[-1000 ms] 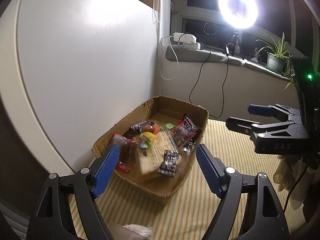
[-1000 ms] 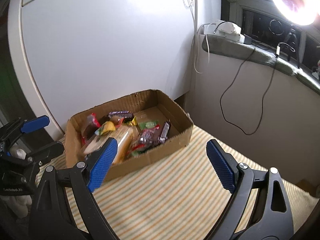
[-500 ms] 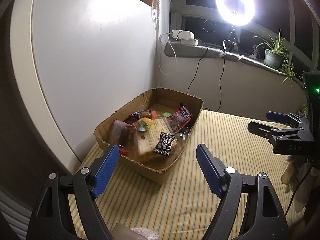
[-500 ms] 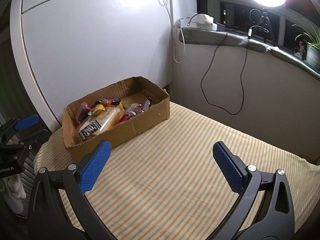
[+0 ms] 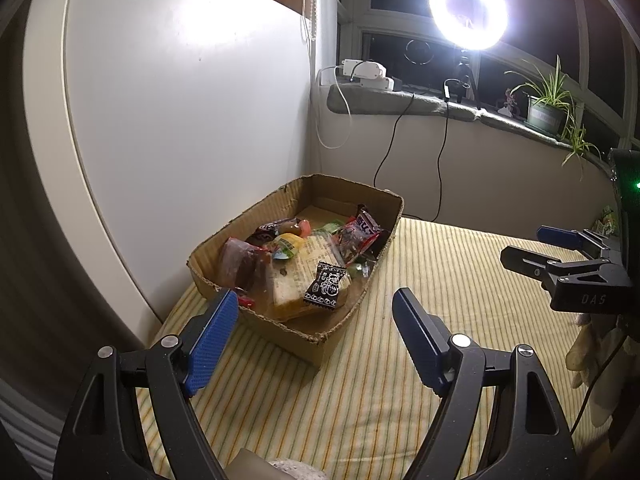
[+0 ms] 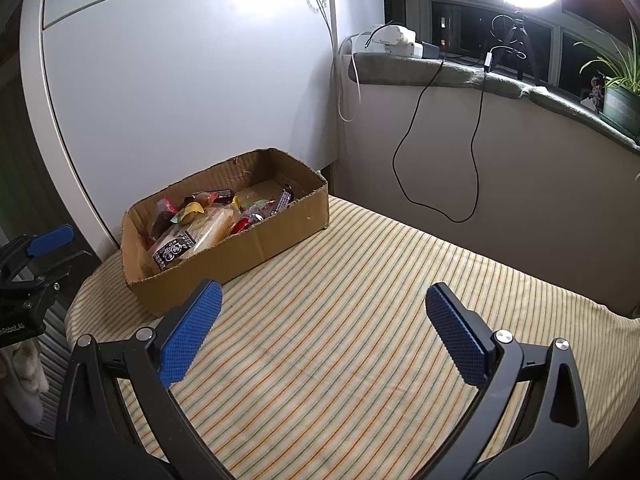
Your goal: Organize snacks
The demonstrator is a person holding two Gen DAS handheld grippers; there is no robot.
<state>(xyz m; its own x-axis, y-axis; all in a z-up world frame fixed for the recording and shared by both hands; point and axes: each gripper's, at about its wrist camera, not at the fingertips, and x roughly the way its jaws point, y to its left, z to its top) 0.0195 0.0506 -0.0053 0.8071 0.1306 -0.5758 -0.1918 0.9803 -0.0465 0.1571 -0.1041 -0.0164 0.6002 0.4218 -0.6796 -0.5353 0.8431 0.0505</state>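
Note:
A cardboard box (image 5: 280, 332) of wrapped snacks stands on the striped tablecloth (image 5: 440, 280), against the white panel. Inside lie a black patterned packet (image 5: 326, 286), a clear-wrapped bread slice (image 5: 296, 276), a red packet (image 5: 360, 232) and a yellow one (image 5: 286, 242). My left gripper (image 5: 316, 304) is open and holds nothing, just short of the box's near corner. My right gripper (image 6: 324, 294) is wide open and bare over the cloth, to the right of the box (image 6: 248, 248). Each gripper shows in the other's view: the right (image 5: 560, 256), the left (image 6: 36, 252).
A tall white panel (image 5: 180, 120) rises directly behind the box. A windowsill (image 6: 460, 72) carries a ring light (image 5: 468, 12), a white device, hanging cables and a potted plant (image 5: 548, 108). A pale glove (image 5: 592, 356) hangs below the right gripper. Striped cloth stretches right of the box.
Both grippers have drawn back from the box, so it looks smaller and farther in each view. The right gripper's jaws have spread wider. The snacks lie as before.

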